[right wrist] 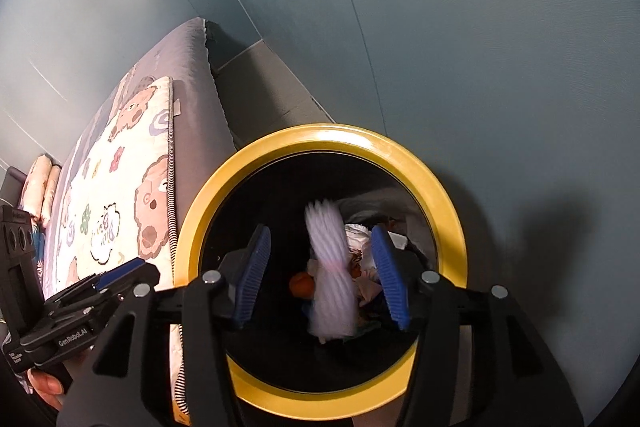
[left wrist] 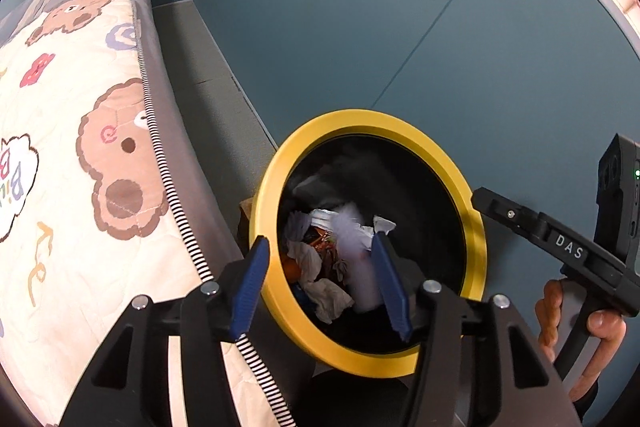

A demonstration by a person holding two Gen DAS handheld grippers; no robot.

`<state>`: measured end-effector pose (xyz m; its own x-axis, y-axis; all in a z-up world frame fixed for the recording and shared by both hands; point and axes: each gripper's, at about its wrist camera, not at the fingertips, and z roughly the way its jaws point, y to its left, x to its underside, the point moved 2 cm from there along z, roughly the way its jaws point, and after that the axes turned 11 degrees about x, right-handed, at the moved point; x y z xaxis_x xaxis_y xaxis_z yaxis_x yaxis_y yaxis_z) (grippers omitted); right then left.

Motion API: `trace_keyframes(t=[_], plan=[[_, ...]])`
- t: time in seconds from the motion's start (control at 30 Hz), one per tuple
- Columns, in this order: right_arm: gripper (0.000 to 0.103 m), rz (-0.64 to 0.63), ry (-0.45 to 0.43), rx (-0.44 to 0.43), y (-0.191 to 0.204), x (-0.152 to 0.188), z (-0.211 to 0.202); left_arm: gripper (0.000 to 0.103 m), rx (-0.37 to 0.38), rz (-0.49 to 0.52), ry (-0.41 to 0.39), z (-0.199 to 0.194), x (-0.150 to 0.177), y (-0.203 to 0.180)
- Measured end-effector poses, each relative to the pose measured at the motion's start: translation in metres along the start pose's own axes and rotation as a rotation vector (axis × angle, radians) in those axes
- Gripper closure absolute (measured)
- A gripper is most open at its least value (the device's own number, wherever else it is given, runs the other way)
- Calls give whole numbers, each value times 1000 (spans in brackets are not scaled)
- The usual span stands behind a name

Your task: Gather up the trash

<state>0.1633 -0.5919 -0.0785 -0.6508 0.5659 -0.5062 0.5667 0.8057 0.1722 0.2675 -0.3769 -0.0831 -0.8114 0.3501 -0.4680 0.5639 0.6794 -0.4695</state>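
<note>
I have both tools over the round black trash bin with the yellow rim (right wrist: pixel 320 143), which stands on the floor just beside the bed, on its right side. The right gripper (right wrist: pixel 320 275) is directly above the opening, its jaws wide apart with nothing between the blue pads (right wrist: pixel 386 277). Below it a white ribbed object (right wrist: pixel 332 279) appears smeared by motion blur; I judge that it is falling into the bin, but I cannot tell what it is, perhaps a paper cup or a wrapper.

The left gripper (left wrist: pixel 320 281) points at the same bin (left wrist: pixel 276 183) from the left, near the edge of the mattress. Its jaws are also apart and empty. In this view the pale blurred object (left wrist: pixel 356 259) is seen already inside the opening, over the other trash.

On the bottom of the bin lie crumpled white tissues (left wrist: pixel 320 287), some coloured wrappers and a small orange piece (right wrist: pixel 301 285), so a good part of the collecting seems done.

What is left I can judge only partly. The cream quilt with brown bear prints (left wrist: pixel 80 147) on the bed shows no trash in the part I see, and the grey floor strip (left wrist: pixel 204 67) between bed and blue wall looks free of litter too. The rest of the room is outside both views.
</note>
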Motion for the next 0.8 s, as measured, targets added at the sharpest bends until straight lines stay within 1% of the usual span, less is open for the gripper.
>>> trace_keyframes(t=[0.27, 0.47, 0.8], plan=[[53, -33, 10, -11, 13, 3, -6, 53, 1, -34, -40, -21, 3, 18], [53, -77, 24, -44, 37, 11, -7, 53, -14, -79, -74, -44, 14, 39], [53, -201, 44, -118, 110, 33, -17, 53, -73, -194, -159, -103, 44, 95]])
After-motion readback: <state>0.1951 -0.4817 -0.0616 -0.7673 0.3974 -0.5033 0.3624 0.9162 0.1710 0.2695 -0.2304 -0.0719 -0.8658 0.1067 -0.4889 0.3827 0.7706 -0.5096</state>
